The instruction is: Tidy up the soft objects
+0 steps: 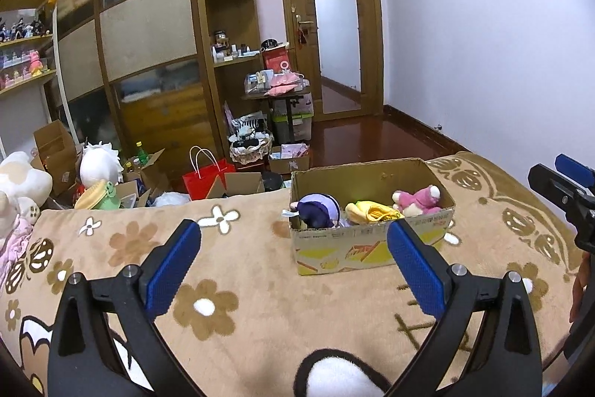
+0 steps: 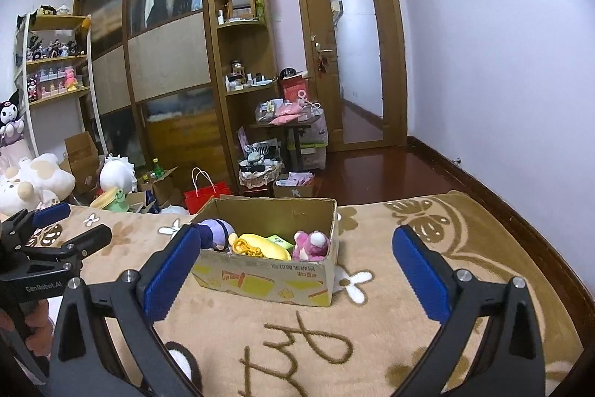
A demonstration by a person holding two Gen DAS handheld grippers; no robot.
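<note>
Plush toys fill the cardboard box near the blanket edge; both grippers' fingers apart.

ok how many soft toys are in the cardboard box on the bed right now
3 are visible in the cardboard box: a purple plush at its left end, a yellow plush in the middle, and a pink plush at its right end. More could be hidden underneath.

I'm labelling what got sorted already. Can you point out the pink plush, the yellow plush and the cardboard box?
pink plush (image 2: 311,245): right wrist view, on its body.
yellow plush (image 2: 268,247): right wrist view, on its upper side.
cardboard box (image 2: 260,279): right wrist view, on the printed front wall.
</note>
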